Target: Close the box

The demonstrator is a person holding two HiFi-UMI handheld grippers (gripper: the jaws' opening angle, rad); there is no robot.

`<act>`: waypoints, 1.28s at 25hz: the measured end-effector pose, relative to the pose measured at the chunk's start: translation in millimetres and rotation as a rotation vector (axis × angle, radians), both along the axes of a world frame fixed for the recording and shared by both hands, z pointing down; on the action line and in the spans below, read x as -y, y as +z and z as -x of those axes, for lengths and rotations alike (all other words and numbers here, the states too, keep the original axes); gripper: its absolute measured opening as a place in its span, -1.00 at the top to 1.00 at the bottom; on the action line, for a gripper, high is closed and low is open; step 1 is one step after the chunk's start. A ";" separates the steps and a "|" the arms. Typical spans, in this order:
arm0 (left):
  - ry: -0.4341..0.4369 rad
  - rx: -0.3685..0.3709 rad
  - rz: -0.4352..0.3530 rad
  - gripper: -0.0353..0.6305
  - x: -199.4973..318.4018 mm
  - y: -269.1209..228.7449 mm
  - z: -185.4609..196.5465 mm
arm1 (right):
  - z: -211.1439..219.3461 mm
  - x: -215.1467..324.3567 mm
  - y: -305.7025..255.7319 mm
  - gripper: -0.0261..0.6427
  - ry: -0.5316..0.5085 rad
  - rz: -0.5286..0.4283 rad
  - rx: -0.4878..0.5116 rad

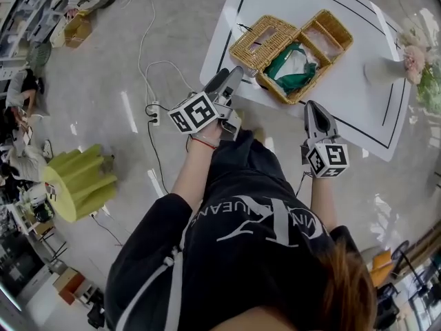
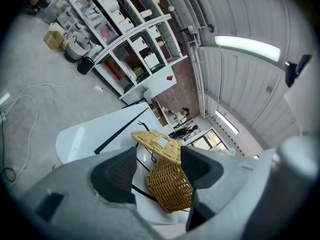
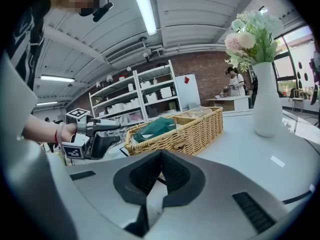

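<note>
A wicker box [image 1: 303, 64] stands on the white table [image 1: 358, 109], with a green cloth [image 1: 293, 71] inside it. Its lid [image 1: 265, 40] lies swung open to the left. My left gripper [image 1: 234, 76] hovers at the table's near edge, just short of the lid, jaws open and empty. In the left gripper view the lid [image 2: 156, 142] and the box's side [image 2: 170, 186] show beyond the gripper's [image 2: 157, 166] spread pads. My right gripper [image 1: 312, 107] is off the table's front edge, shut and empty. In the right gripper view its jaws [image 3: 161, 156] point at the box [image 3: 187, 134], with the left gripper [image 3: 97, 134] to the left.
A white vase [image 1: 382, 67] of flowers [image 1: 417, 57] stands right of the box, also tall in the right gripper view [image 3: 267, 104]. On the floor are cables with a power strip [image 1: 155, 112] and a yellow-green stool [image 1: 83, 181]. Shelves [image 2: 130, 44] line the far wall.
</note>
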State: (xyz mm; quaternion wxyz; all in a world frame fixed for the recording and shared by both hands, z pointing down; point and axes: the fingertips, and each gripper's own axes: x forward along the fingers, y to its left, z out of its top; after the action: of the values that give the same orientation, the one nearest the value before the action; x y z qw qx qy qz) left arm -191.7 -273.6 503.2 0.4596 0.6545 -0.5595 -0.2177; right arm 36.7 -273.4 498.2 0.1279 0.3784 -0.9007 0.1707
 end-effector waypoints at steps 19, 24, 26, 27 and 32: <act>-0.029 -0.387 0.019 0.51 41.9 23.8 -1.2 | -1.2 5.2 0.2 0.93 0.112 0.014 -0.016; 0.004 -0.128 -0.051 0.54 45.2 1.9 6.1 | -7.6 0.4 0.6 0.93 0.137 0.014 -0.012; 0.030 -0.015 -0.078 0.55 47.6 -9.2 7.8 | -10.9 -1.0 0.8 0.93 0.147 0.013 -0.008; 0.040 0.029 -0.092 0.57 48.8 -14.2 8.6 | -12.3 -1.5 1.0 0.93 0.152 0.012 -0.005; 0.078 0.208 -0.153 0.60 49.5 -34.9 6.5 | -15.4 -3.9 -0.3 0.93 0.162 0.006 0.009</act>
State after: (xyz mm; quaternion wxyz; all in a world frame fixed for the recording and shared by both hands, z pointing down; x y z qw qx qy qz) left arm -198.2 -323.1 468.3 0.3557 0.7280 -0.5600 -0.1726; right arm 52.1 -269.6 498.0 0.1107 0.4488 -0.8672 0.1851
